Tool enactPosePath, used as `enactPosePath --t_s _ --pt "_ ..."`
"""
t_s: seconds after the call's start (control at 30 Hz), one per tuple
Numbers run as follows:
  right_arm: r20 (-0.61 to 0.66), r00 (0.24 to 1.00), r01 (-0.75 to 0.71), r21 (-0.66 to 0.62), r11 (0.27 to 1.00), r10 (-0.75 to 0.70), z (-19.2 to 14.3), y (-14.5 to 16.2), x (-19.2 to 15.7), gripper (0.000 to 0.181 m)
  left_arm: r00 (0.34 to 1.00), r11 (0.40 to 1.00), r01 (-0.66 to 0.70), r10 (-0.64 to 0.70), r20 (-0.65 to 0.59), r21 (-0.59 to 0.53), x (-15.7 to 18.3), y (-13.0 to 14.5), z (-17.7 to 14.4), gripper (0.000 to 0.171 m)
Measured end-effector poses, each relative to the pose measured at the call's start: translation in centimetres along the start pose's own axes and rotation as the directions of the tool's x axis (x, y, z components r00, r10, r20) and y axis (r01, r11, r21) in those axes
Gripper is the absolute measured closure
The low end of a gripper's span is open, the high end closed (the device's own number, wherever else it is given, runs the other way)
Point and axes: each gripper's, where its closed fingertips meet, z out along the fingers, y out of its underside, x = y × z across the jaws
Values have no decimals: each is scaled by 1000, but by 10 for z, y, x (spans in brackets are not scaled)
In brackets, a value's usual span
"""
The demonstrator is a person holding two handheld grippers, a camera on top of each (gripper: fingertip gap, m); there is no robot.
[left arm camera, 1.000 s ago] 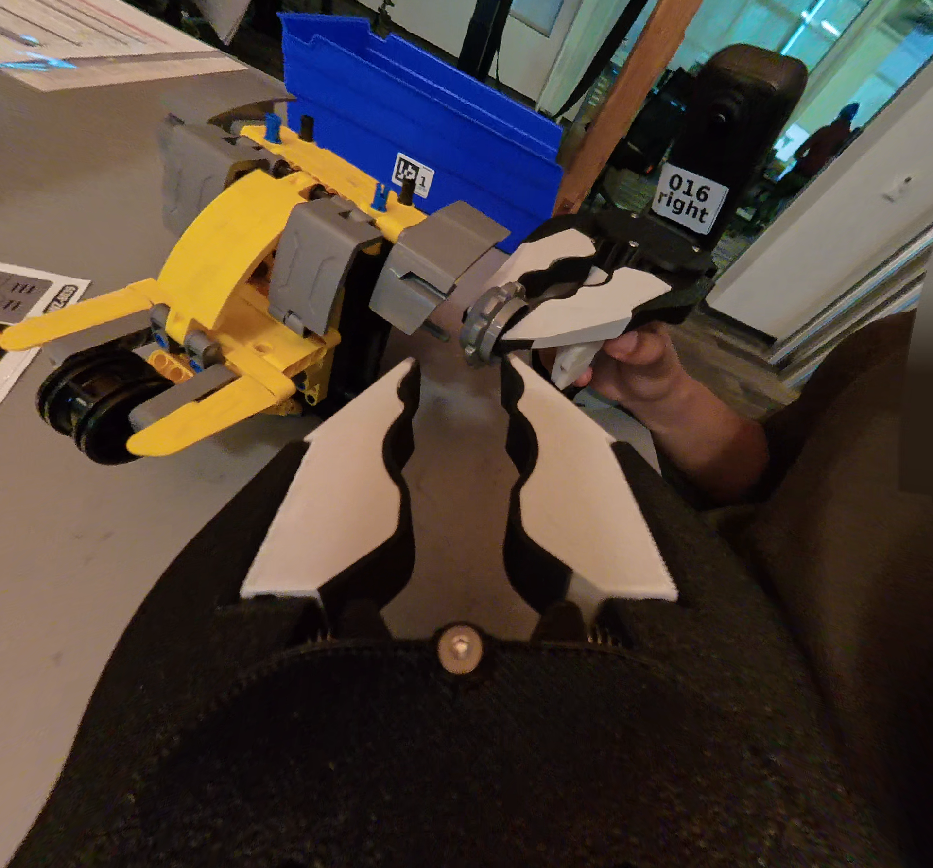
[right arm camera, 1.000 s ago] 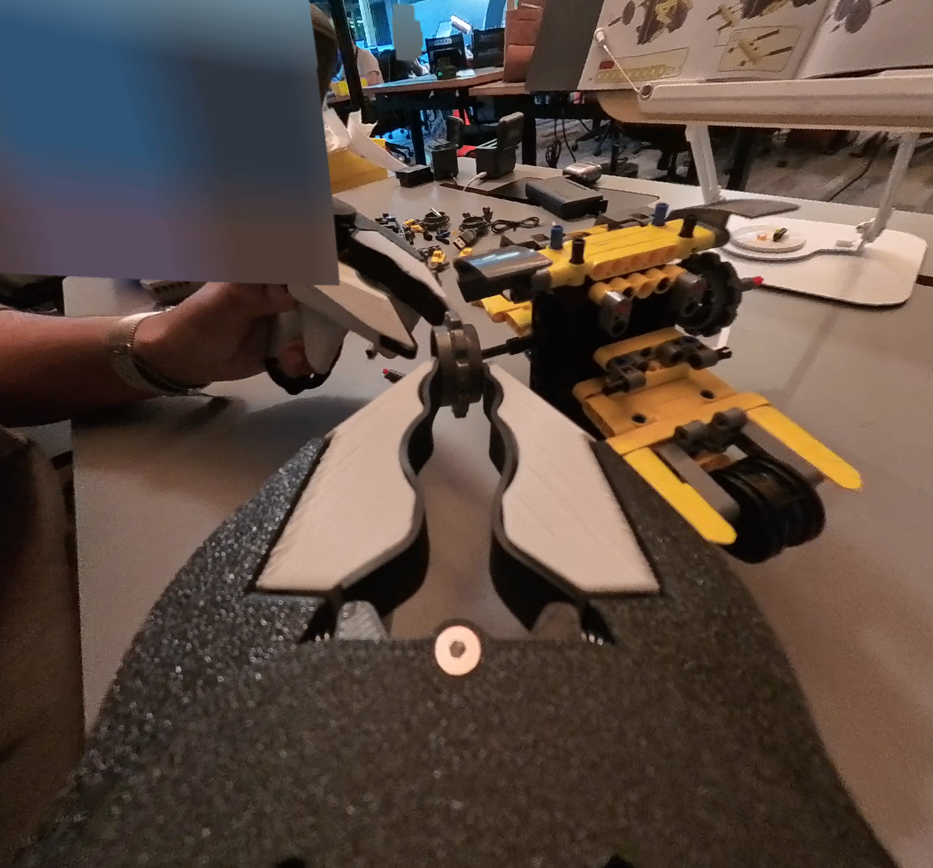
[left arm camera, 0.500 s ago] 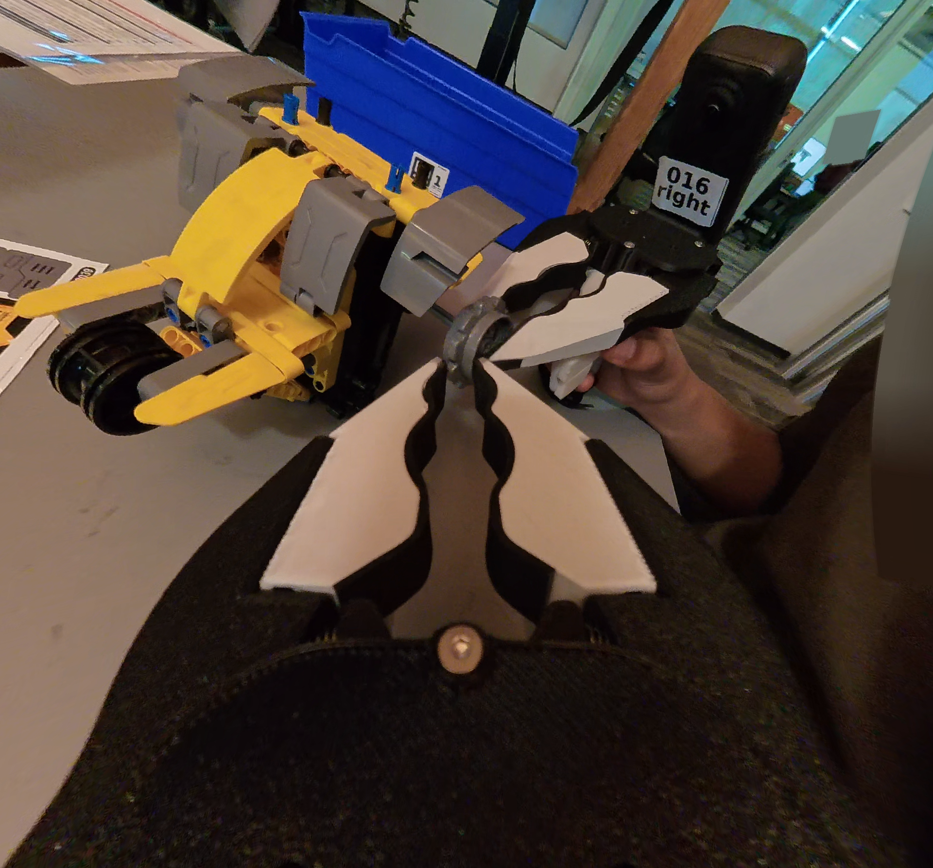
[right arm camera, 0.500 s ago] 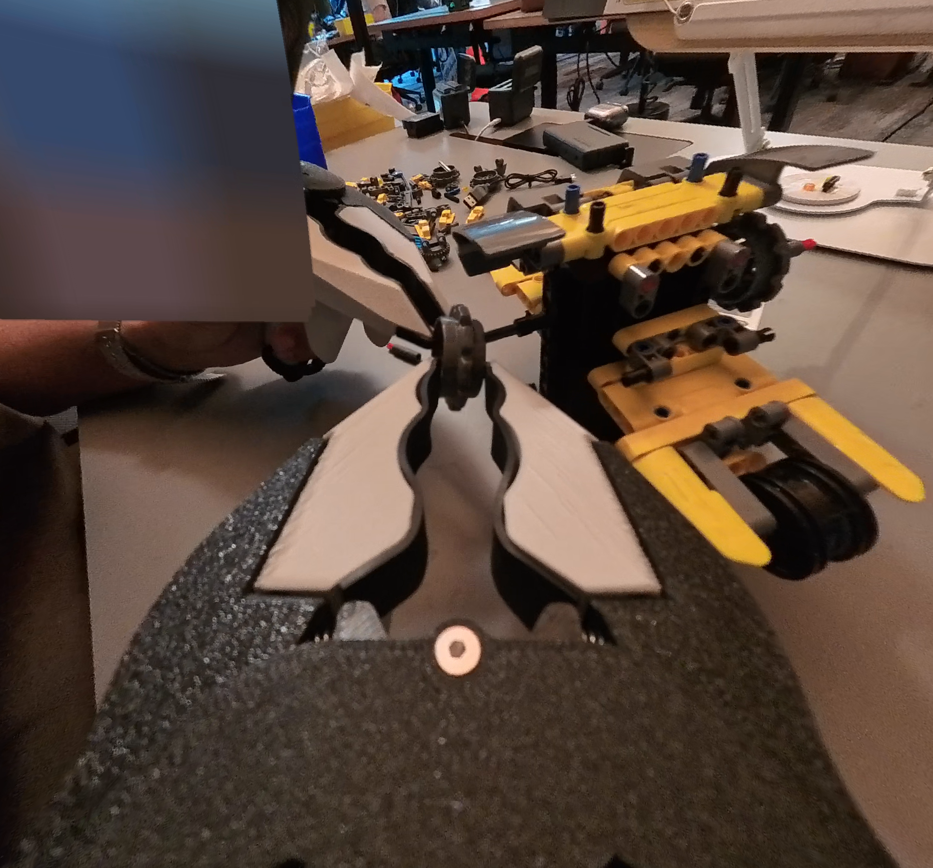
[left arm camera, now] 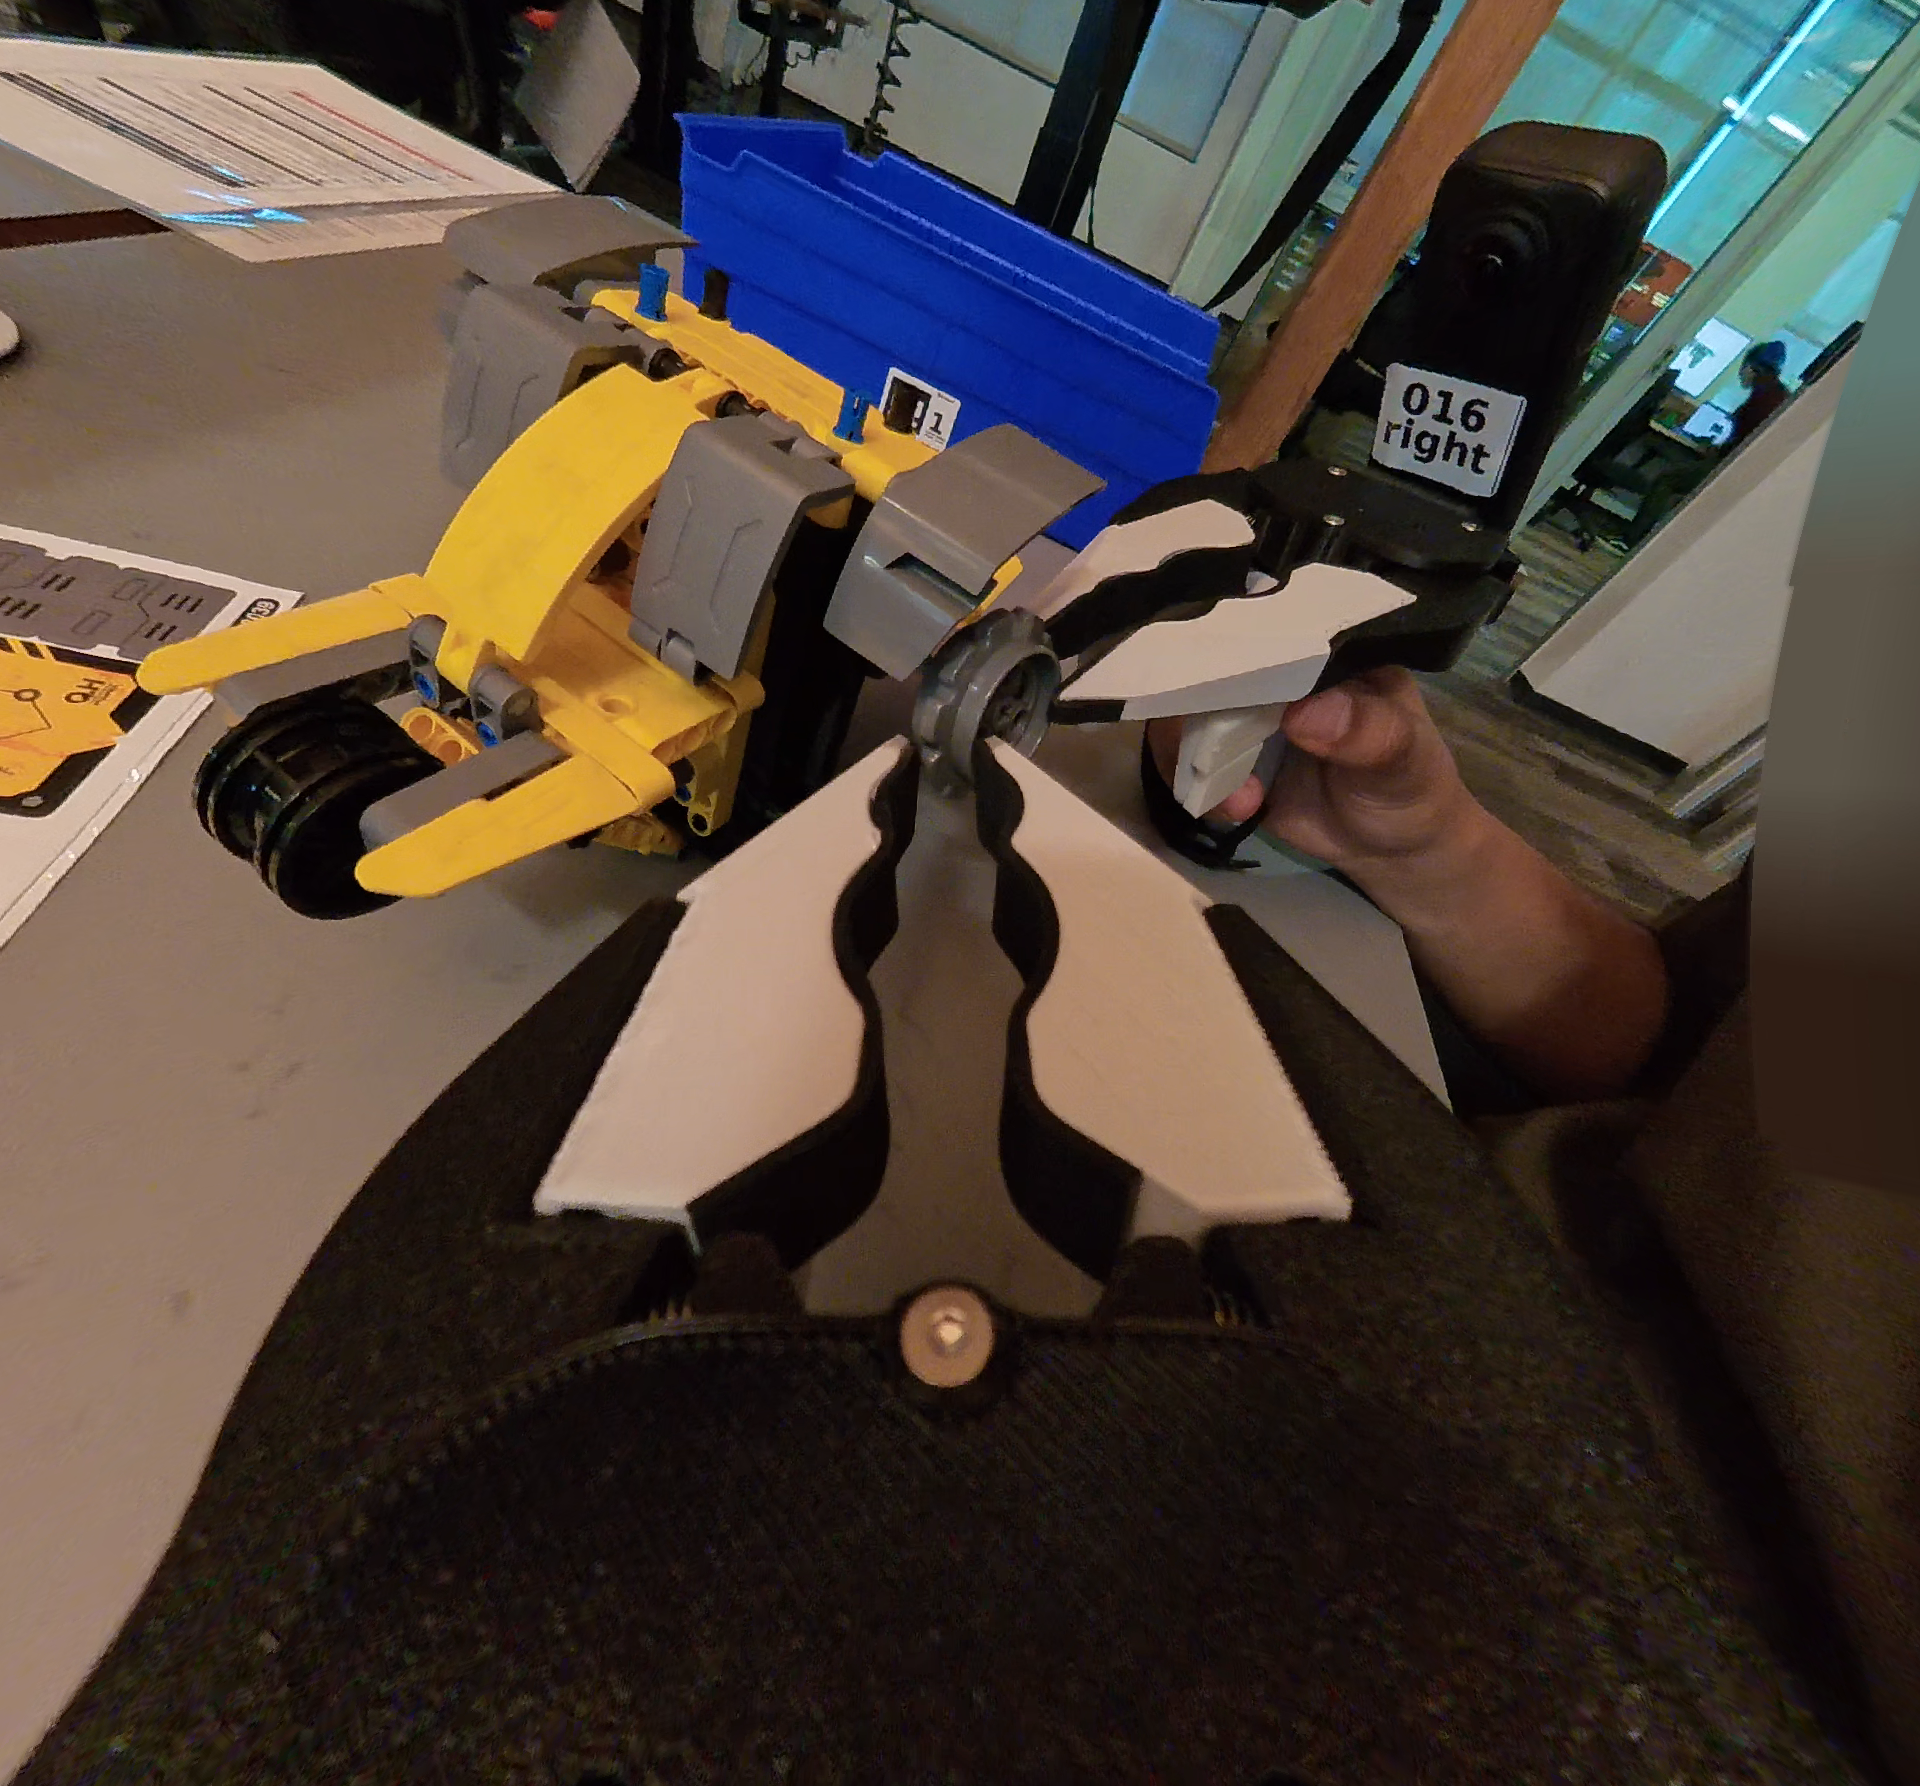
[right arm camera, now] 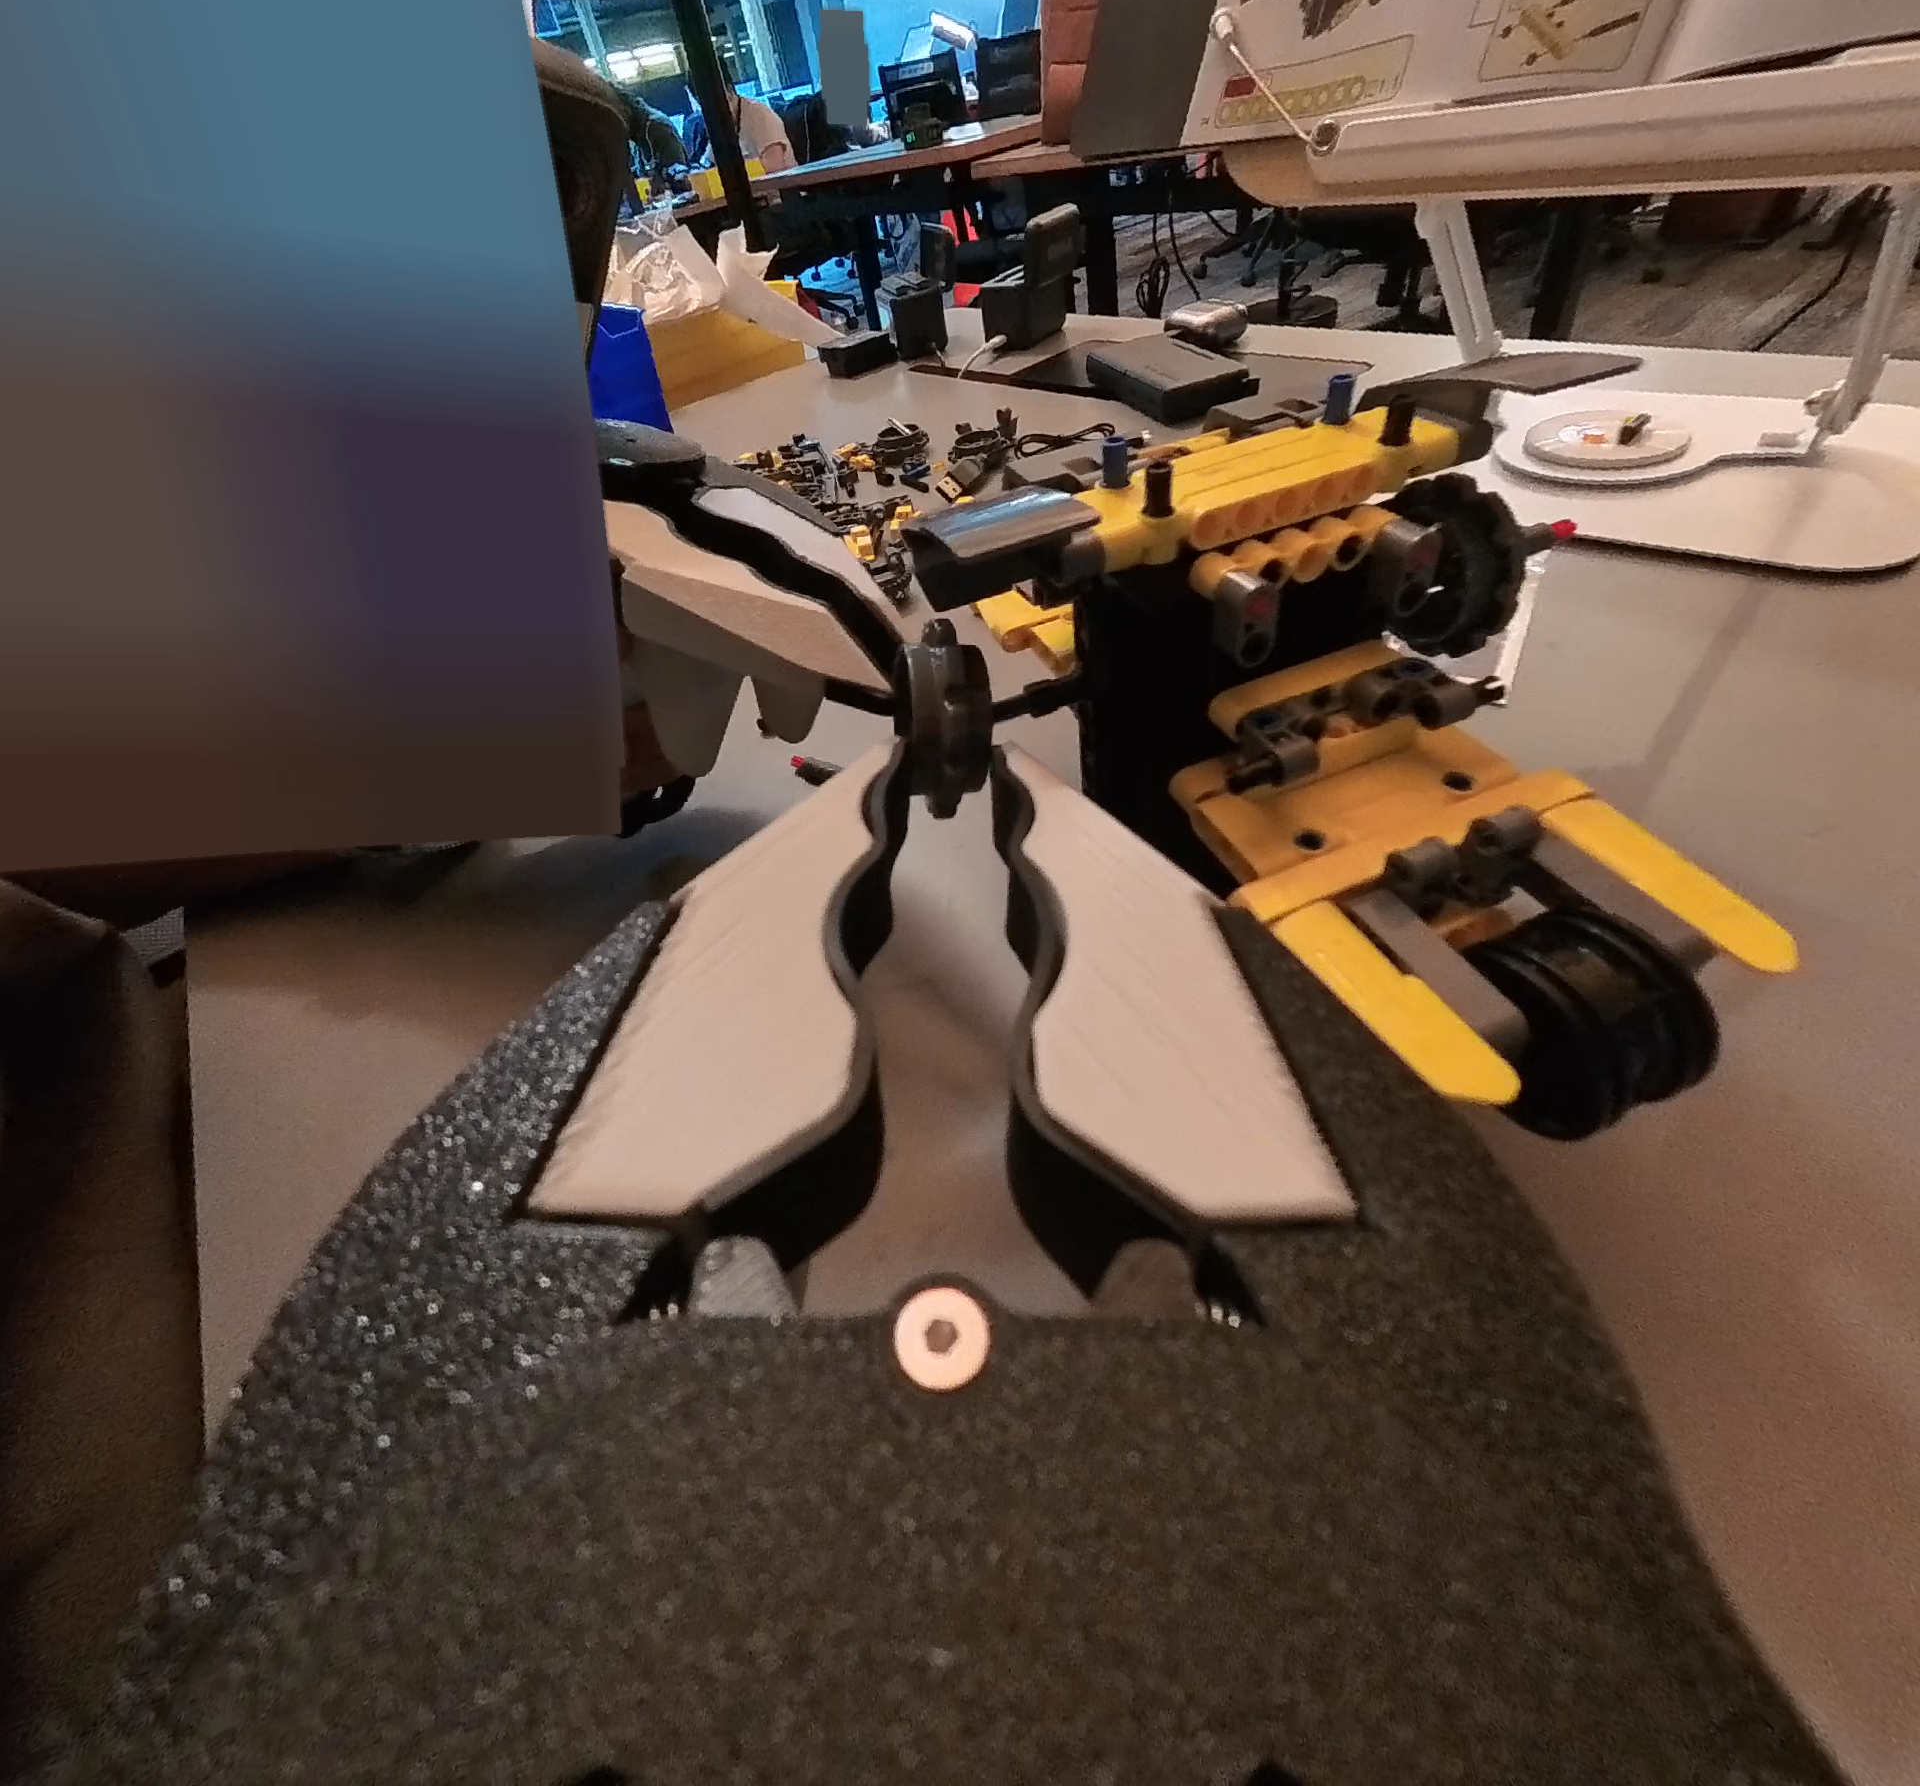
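While the grey table (left arm camera: 208, 1061) carries a yellow and grey brick-built model (left arm camera: 623, 593) near its far edge, a blue bin (left arm camera: 935, 282) stands just behind. Loose small parts (right arm camera: 862, 479) lie farther along. Both the left gripper (left arm camera: 948, 757) and the right gripper (right arm camera: 943, 768) pinch a small grey gear (left arm camera: 987, 697) by its rim, in the air beside the model. Rigid, light and toothed, it likely grips best across the rim. Bare tabletop lies toward the near edge.
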Motion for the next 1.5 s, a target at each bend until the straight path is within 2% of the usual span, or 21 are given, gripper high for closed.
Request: enactPosePath --t_s 0.47,0.7,1.13,1.5 --pt "-34 999 -24 17 1000 24 -5 -2 9 170 998 998 -55 54 -11 -39 6 8 7 155" --pt "-13 1000 -10 15 1000 10 -4 -2 5 170 999 999 -39 39 -6 -21 4 5 5 162" --pt "-16 1000 -2 -10 1000 1 -1 2 4 170 1000 1000 -2 2 -13 -6 -1 4 5 163" --pt "-23 1000 -9 -30 1000 8 0 5 6 169 998 998 -61 62 30 -20 -4 5 7 162"
